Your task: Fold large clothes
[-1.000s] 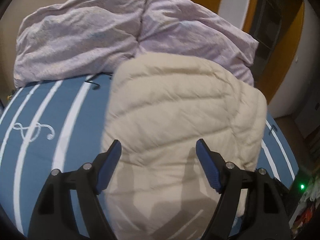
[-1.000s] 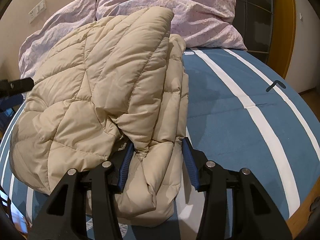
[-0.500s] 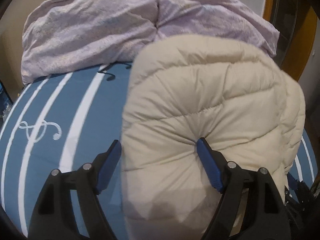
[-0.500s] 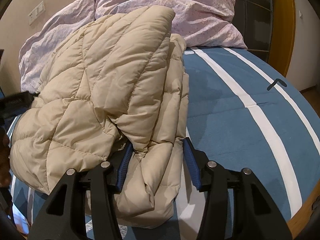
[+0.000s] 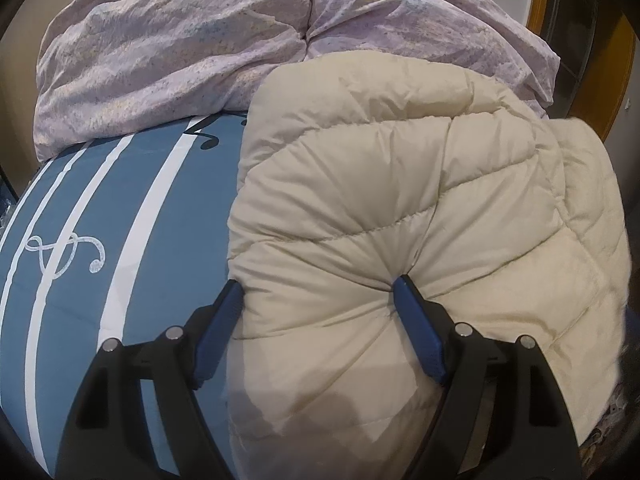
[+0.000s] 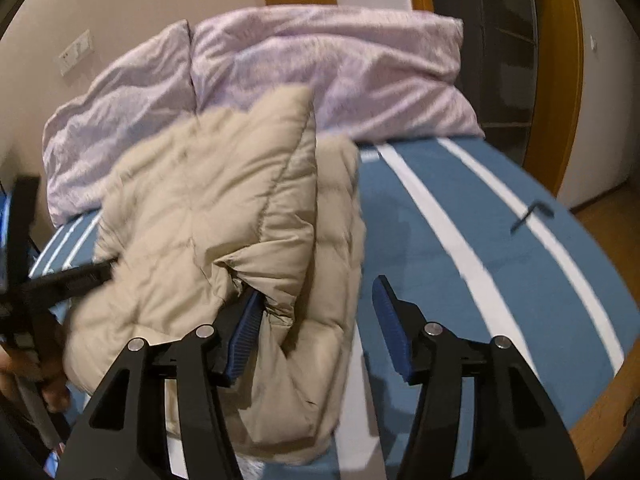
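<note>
A beige quilted down jacket (image 5: 400,208) lies bunched on the blue striped bedcover (image 5: 120,208). My left gripper (image 5: 318,284) is shut on the jacket's thick near edge. Its right pad dents the padding into a pucker and its left pad lies against the side. In the right wrist view the jacket (image 6: 208,200) is folded over itself, with a sleeve-like fold hanging down. My right gripper (image 6: 318,292) is opening. Part of the fold is between the jaws and only the left pad (image 6: 244,332) touches it. The left gripper's black arm (image 6: 60,280) reaches the jacket from the left.
Crumpled lilac bedding (image 5: 180,40) is heaped at the head of the bed, right behind the jacket. A person's hand (image 6: 52,392) shows at the lower left. The bed's wooden edge (image 6: 600,412) and a wooden door frame (image 6: 560,80) are on the right.
The left gripper came down over the jacket's edge and now pinches it. The right gripper rose, its jaws widened, and the fold it held slipped free of the right pad.
</note>
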Demonstrator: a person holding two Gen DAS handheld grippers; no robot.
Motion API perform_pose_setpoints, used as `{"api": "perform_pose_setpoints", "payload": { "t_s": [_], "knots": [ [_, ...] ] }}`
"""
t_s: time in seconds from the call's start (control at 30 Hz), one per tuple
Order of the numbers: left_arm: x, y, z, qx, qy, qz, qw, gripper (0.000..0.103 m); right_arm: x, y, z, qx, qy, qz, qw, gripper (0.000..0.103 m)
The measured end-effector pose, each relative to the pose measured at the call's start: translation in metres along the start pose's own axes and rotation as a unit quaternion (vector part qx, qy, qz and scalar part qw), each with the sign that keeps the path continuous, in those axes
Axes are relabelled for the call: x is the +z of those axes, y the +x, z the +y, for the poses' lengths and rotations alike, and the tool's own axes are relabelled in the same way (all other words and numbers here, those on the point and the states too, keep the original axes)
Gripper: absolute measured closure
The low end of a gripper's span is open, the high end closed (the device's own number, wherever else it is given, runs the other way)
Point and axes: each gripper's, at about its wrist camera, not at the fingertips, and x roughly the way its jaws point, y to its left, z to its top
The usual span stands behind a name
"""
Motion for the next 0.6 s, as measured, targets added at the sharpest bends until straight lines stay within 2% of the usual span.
{"api": "perform_pose_setpoints", "payload": {
  "t_s": [0.2, 0.6],
  "knots": [
    [0.001, 0.000, 0.003, -0.007, 0.004, -0.002, 1.0000, 0.025, 0.028, -0.019, -0.004, 0.006, 0.012, -0.023, 1.000, 0.046],
    [-0.001, 0.005, 0.005, -0.030, 0.008, -0.007, 0.9995, 0.025, 0.025, -0.023, -0.011, -0.007, -0.014, 0.023, 1.000, 0.046]
  ]
}}
